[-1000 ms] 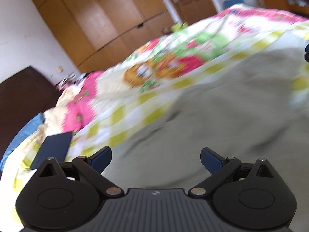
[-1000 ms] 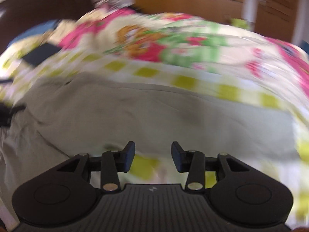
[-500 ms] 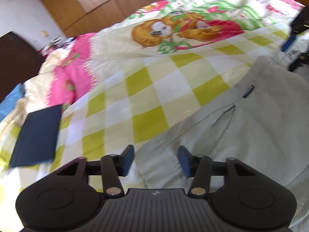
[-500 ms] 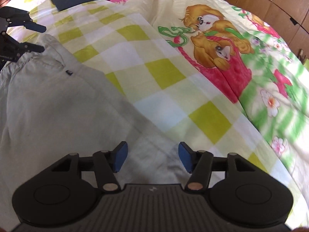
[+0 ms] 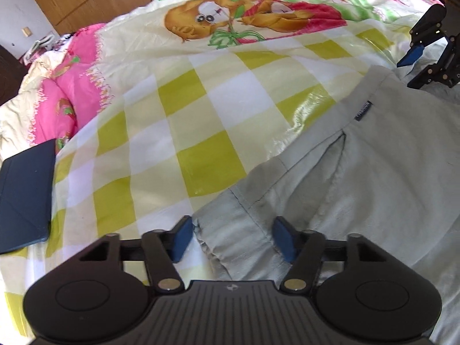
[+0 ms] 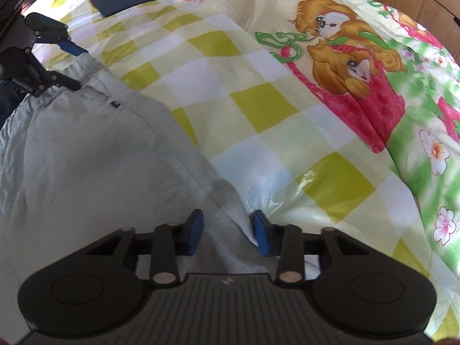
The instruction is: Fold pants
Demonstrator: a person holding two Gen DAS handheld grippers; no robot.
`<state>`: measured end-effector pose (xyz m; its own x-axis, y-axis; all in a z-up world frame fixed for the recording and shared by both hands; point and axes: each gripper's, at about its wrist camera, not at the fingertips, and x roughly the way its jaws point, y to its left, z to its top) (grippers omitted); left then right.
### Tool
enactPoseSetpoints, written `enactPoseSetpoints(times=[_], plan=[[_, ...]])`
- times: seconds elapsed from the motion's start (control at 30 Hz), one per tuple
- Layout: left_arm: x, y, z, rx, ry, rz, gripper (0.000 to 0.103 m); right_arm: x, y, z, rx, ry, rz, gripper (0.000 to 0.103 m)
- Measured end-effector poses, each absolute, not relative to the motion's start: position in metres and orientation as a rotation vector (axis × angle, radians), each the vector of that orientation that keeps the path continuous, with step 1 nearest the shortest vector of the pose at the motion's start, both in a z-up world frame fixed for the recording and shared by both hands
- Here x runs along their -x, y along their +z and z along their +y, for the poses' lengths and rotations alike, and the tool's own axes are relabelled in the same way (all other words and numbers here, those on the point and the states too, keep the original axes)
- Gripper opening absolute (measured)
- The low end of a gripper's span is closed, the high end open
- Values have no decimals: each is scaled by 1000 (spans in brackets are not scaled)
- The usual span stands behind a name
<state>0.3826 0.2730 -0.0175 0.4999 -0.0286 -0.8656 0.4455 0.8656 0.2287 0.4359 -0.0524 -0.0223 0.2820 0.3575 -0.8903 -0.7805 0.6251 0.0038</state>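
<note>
Here, one pair of pale grey pants [image 5: 373, 172] lies on the checked bedspread [image 5: 178, 120], its lower part cut off by the frame. Two grippers straddle its edge: the left gripper [image 5: 232, 237] stands moderately apart around the gathered hem, pads not pressing; the right gripper [image 6: 227, 231], just closing, stands narrow around a fabric ridge (contact unclear). One dark blue folder [image 5: 24, 195] lies apart.

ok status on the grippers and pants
Left gripper open astride waistband corner. Right gripper just been closing, jaws astride pants edge, not pinched. Dark tablet case off aside, clear.
</note>
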Motion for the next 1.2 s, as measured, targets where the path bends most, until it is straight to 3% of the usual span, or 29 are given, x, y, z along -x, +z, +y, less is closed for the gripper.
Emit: enactPoseSetpoints(times=[0.03,0.1,0.27,0.53,0.83,1.2], plan=[[-386,-17,271,-464,-303,1020,62,-436,-21,-49,494,805,1030,15],[-393,-18,271,-437,-302,1035,53,-435,-20,-45,515,786,1036,6],[-384,-16,264,-476,-299,1021,37,-419,-10,-41,562,757,997,3],[-333,27,274,-395,-248,891,32,-375,37,-57,484,733,894,3],[-177,70,264,-374,-267,812,31,-243,89,-88,417,737,829,3],[-73,9,269,-385,-173,859,31,-111,26,-62,388,800,1040,3]])
